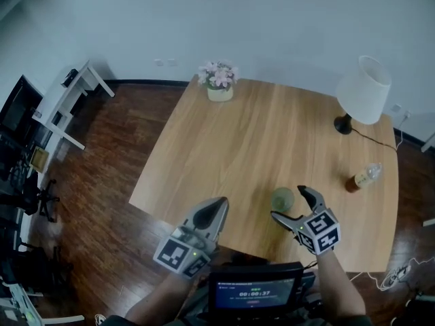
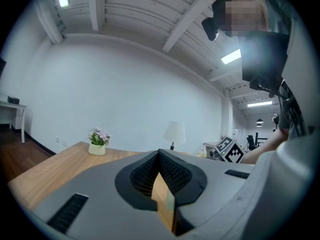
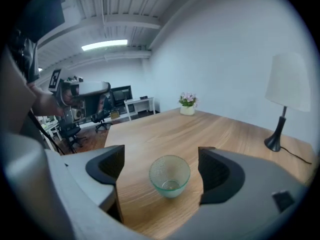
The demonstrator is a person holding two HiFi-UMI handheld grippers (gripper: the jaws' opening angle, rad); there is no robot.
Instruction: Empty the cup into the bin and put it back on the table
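Here, right gripper (image 1: 291, 206) with jaws spread wide, gripping nothing. Between those jaws, clear of both pads, the glass cup (image 3: 170, 175), upright on the table (image 1: 258, 134), close to the near edge and somewhat toward its right corner. Inside the cup, seemingly nothing but a faint trace at the bottom, hard to make out through the pebbled glass.

To the left, at the same near edge and well apart from the cup, left gripper (image 2: 159, 159) with jaws pressed together, empty, pointing level across the tabletop.

Farther out:
- A small bottle (image 1: 363, 177) lying near the right edge.
- A white-shaded lamp (image 1: 363, 90) at the far right corner, cord trailing toward the right edge.
- A pot of pink flowers (image 1: 219, 80) at the far edge, toward the left corner.

Beyond the table, a white desk (image 1: 71, 100) by the wall on the left.
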